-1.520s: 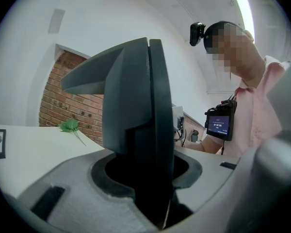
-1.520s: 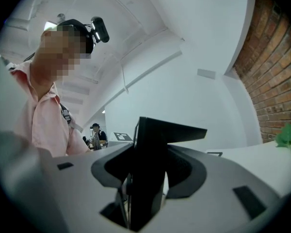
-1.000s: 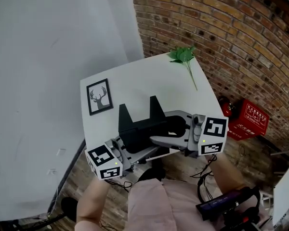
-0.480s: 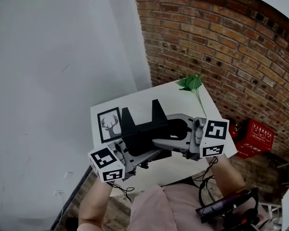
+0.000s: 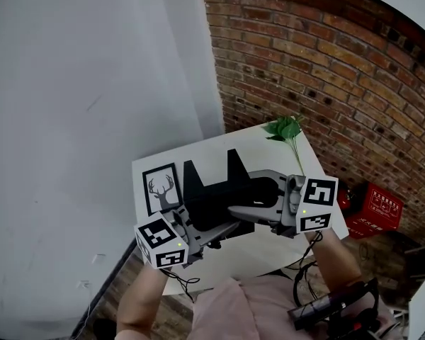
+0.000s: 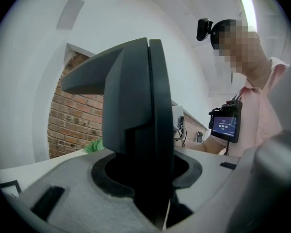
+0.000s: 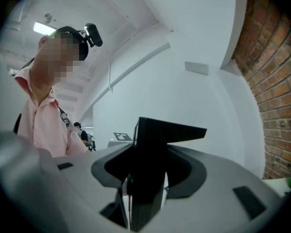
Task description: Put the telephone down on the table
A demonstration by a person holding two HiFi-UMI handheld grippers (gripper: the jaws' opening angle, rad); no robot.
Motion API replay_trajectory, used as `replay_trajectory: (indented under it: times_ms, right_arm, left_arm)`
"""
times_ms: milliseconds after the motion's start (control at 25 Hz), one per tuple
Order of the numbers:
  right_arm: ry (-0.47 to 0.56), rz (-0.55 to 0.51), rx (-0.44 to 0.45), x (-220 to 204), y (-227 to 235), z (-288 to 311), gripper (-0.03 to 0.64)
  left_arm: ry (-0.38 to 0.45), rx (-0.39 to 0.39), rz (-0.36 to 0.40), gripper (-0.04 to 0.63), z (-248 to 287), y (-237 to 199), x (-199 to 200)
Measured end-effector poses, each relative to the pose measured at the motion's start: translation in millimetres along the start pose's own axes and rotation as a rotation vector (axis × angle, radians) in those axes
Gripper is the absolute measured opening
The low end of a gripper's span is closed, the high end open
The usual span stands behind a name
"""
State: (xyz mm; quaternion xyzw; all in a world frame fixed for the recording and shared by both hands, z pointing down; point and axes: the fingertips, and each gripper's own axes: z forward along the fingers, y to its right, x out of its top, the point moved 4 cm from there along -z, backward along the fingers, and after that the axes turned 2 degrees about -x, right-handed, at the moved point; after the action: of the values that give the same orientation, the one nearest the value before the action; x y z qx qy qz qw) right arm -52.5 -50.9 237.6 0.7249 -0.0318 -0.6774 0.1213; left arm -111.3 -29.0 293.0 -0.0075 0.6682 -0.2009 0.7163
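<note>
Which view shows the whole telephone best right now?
The head view: the black telephone shows nearly whole, held over the white table by the left gripper and right gripper. Each gripper view shows only one end, close up, clamped between its jaws.

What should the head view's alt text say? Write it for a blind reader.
A black angular plastic telephone is held by the left gripper and right gripper over a white table. A framed deer picture and a green leafy sprig lie on it, beside a red brick wall.
</note>
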Motion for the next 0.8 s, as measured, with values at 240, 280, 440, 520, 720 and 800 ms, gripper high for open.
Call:
replay_trajectory:
  times_ms: [240,280,440,520,720,800]
  right_arm:
    - [-0.022,0.051,-0.003,-11,22,-6,0.193]
    - [-0.027,0.062,-0.003,-13,27,-8,0.193]
    - [-0.047,0.104,-0.003,-23,46,-19,0.195]
    - [-0.058,0.129,0.000,-31,54,-23,0.195]
    - [-0.083,0.189,0.017,-51,72,-29,0.195]
    - [-0.091,0.215,0.020,-59,79,-32,0.195]
  left_arm:
    - [-0.017,0.000,-0.034,0.169,13,-17,-10]
    - [-0.019,0.000,-0.042,0.169,17,-20,-11]
    - [-0.020,0.006,-0.082,0.169,34,-31,-21]
    - [-0.023,0.014,-0.104,0.170,40,-37,-28]
    - [-0.034,0.031,-0.156,0.169,52,-48,-47]
    - [-0.040,0.035,-0.175,0.169,56,-53,-54]
